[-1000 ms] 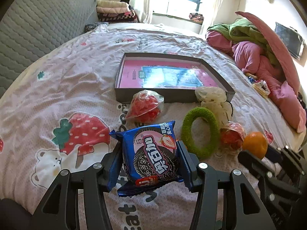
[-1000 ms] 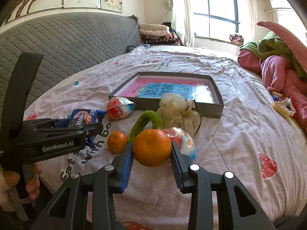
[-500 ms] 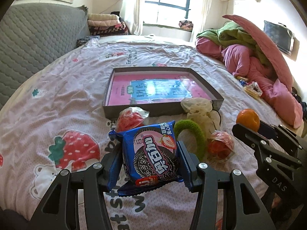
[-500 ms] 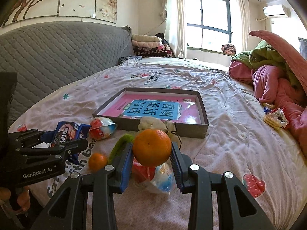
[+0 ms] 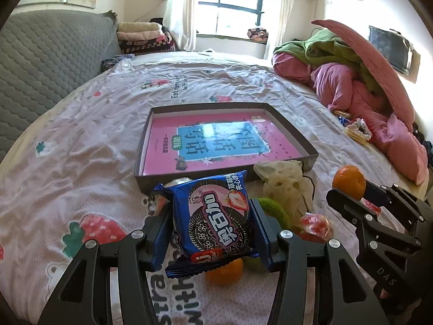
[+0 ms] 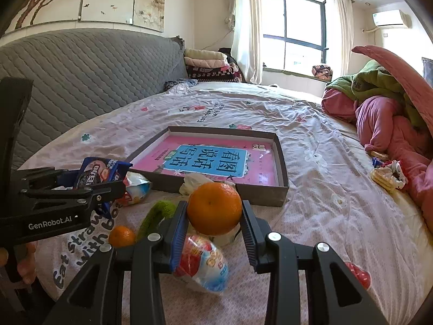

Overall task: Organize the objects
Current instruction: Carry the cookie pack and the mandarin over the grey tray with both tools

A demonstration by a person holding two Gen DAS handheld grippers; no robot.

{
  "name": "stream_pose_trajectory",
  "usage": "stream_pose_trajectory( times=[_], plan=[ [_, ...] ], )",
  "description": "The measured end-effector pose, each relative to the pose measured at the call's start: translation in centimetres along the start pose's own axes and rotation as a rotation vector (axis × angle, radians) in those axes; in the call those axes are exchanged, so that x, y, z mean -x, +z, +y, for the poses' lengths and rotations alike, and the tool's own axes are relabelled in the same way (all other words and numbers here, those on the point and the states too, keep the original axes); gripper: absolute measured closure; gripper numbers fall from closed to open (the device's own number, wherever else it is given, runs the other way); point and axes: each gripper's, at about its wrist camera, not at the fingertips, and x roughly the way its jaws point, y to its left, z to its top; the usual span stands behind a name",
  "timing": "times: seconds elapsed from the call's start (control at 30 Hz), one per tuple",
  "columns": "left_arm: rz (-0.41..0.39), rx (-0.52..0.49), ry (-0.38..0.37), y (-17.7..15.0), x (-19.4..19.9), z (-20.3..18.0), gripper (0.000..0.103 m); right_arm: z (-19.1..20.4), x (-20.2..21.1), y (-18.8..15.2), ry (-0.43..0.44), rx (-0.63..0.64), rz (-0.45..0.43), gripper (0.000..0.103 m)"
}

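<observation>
My left tongs (image 5: 213,230) pinch the cookie packet (image 5: 213,216) by its sides, light and crushable; my right tongs (image 6: 213,222) pinch the firm orange (image 6: 214,208), both held above the bed (image 6: 311,216) near the tray (image 6: 281,162).

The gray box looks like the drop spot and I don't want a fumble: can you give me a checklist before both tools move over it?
1. Left tool clamped on cookie packet: ok.
2. Right tool clamped on orange: ok.
3. Gray box open on top: ok.
4. Free floor inside the box: not ok, the pink book covers it.
5. Both loads lifted off the bedsheet: ok.
6. Grip firmness: cannot tell.
</observation>
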Motion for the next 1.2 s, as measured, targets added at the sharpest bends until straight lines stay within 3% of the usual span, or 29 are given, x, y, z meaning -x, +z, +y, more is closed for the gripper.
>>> stream_pose_trajectory(
  times=[1.2],
  plan=[
    [0.029,0.036,-0.005,6.4,-6.6,3.8,0.048,-3.8,-6.9,5.3,-0.004,0.004,0.028,0.065]
  ],
)
